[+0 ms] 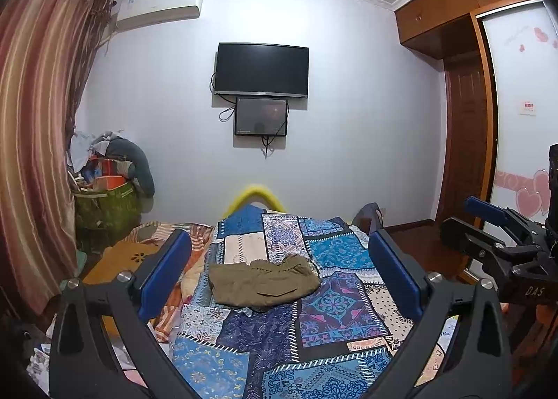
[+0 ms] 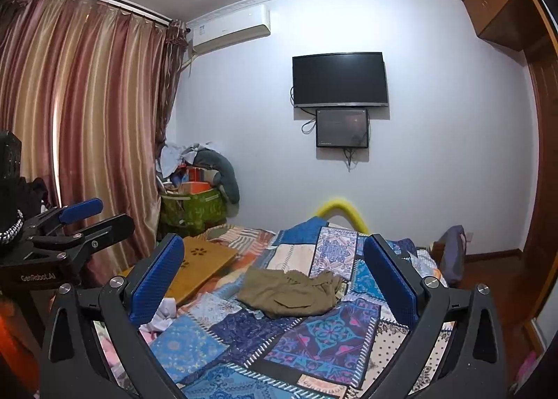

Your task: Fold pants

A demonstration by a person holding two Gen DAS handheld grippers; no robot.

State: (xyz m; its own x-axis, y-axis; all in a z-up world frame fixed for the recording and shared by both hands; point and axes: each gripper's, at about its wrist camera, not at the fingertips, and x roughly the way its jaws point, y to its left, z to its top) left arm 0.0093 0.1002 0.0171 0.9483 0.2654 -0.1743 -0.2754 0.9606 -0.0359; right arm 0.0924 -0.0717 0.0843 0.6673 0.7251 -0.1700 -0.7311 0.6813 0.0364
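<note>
1. Holding both claws spread and empty: left gripper [image 1: 279, 270], right gripper [image 2: 273, 275], side by side, clear of the cloth.
2. I find the pants [image 1: 263, 282] folded compactly, resting alone on the patchwork bedspread [image 1: 334, 308], well apart from either claw; I judge the fold done.

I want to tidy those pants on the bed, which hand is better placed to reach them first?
Neither clearly: the olive-green cloth pants lie centred ahead of both open tools, left tool and right tool, touching neither.
</note>
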